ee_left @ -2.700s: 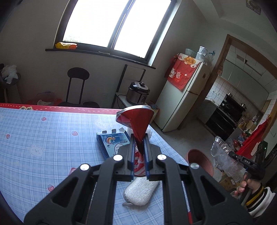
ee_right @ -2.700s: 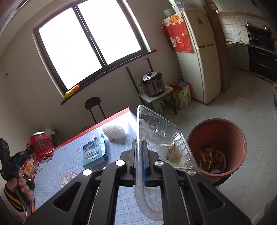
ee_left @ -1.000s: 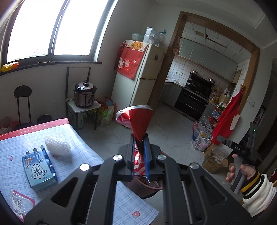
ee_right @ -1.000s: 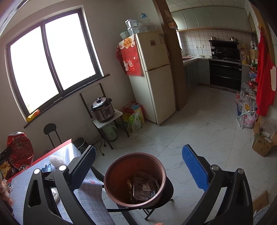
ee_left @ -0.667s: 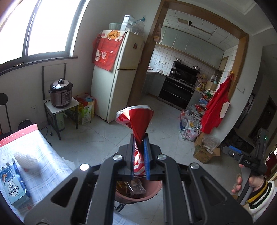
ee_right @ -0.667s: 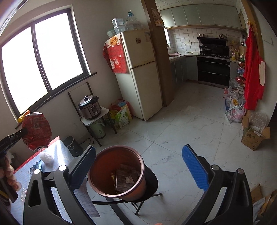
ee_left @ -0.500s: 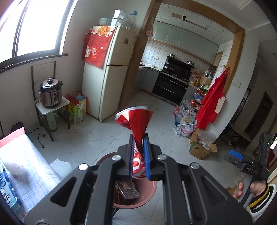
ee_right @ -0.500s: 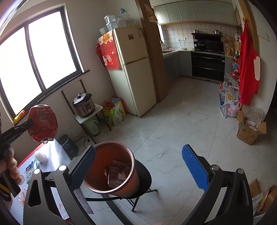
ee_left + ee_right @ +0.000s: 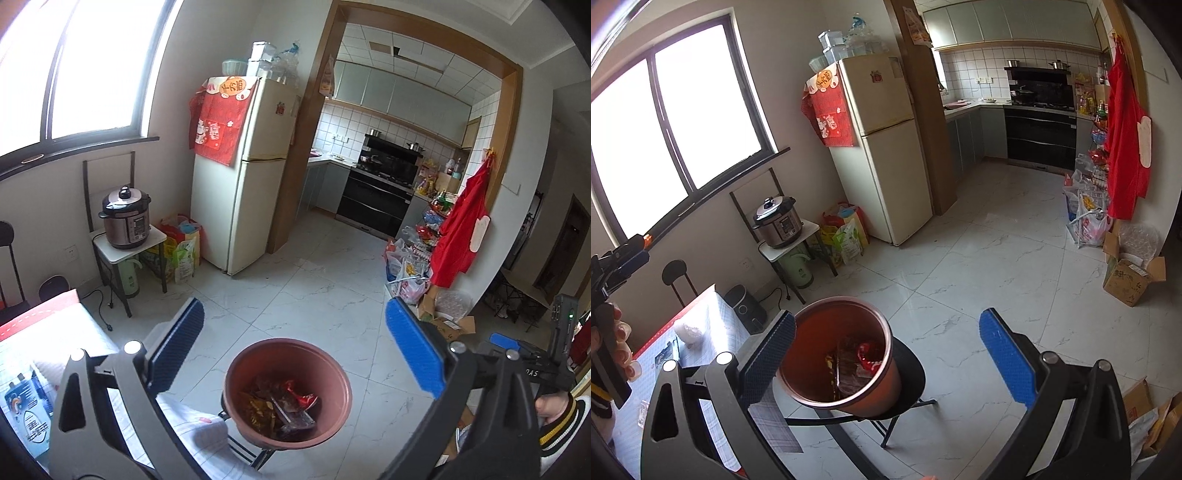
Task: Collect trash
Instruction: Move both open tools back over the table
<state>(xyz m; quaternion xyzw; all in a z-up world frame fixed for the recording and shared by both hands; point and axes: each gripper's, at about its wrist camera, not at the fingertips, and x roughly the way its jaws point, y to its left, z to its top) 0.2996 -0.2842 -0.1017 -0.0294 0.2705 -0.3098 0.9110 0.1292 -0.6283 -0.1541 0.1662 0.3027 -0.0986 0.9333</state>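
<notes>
A reddish-brown round bin (image 9: pixel 334 369) stands on a black stool beside the table, with wrappers and a red snack bag (image 9: pixel 301 397) inside. It also shows in the right wrist view (image 9: pixel 882 380), the red bag (image 9: pixel 866 354) lying in it. My left gripper (image 9: pixel 293 349) is open and empty above the bin. My right gripper (image 9: pixel 886 352) is open and empty, beside and above the bin. The left gripper also shows at the far left of the right wrist view (image 9: pixel 624 258).
The blue-checked table (image 9: pixel 44 332) holds a blue box (image 9: pixel 24 417) and a white foam net (image 9: pixel 687 330). A fridge (image 9: pixel 236 206), a pressure cooker (image 9: pixel 125 218) on a small stand, bags and cardboard boxes (image 9: pixel 1130 277) line the tiled floor.
My left gripper swung from the table to over the bin, opened and dropped the red snack bag in. My right gripper, earlier shut on a clear plastic tray, is open and empty.
</notes>
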